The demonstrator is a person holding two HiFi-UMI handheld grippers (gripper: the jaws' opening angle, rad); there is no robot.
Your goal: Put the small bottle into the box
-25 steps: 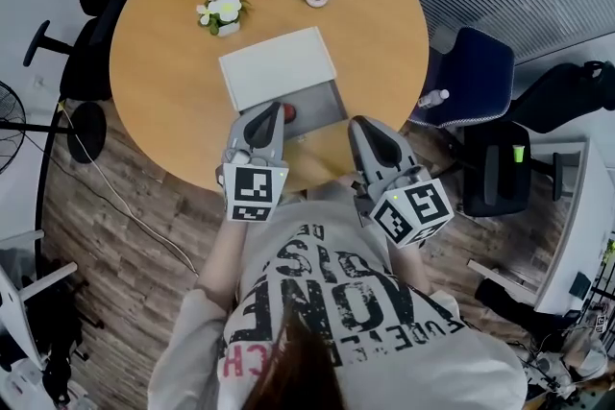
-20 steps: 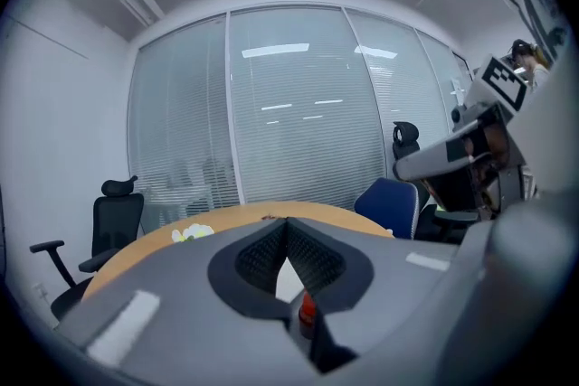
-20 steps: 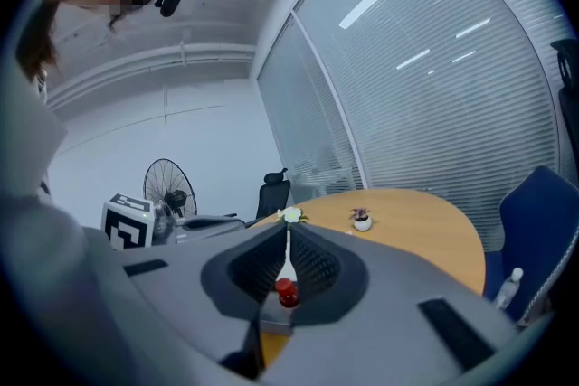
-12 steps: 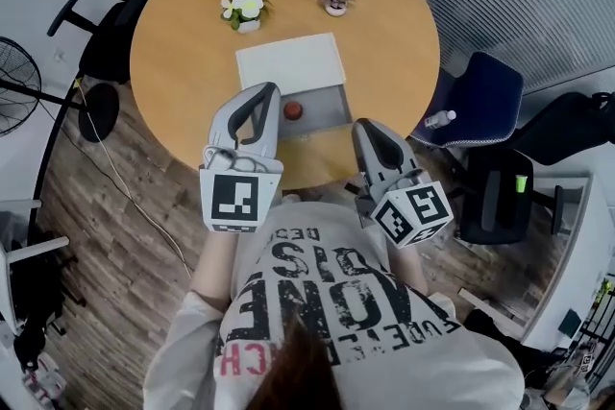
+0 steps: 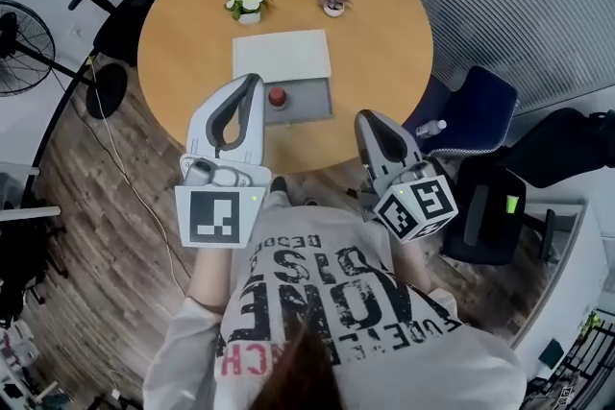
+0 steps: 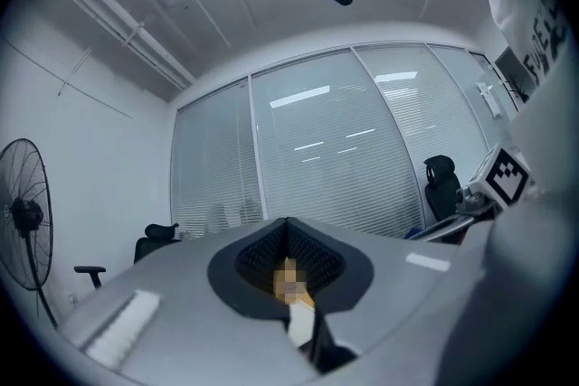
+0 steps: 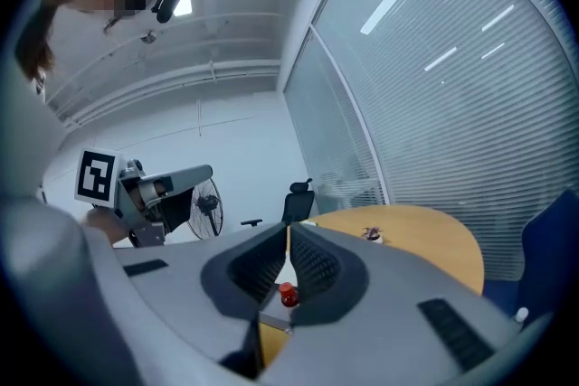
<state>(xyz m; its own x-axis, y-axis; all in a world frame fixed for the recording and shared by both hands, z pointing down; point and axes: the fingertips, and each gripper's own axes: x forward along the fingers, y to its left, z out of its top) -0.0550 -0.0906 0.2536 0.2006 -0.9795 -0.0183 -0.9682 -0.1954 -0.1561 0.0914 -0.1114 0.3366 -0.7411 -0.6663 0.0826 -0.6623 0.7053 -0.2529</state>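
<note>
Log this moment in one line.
left tool: shut, empty | right tool: shut, empty | small bottle: inside open box

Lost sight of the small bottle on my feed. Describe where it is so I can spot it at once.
Find the round wooden table; near its middle lies a flat grey box, partly covered by a pale lid. The small bottle stands in the box's uncovered end, nearest the person. Its red cap is the only red there, unlike the two little potted plants farther back.
</note>
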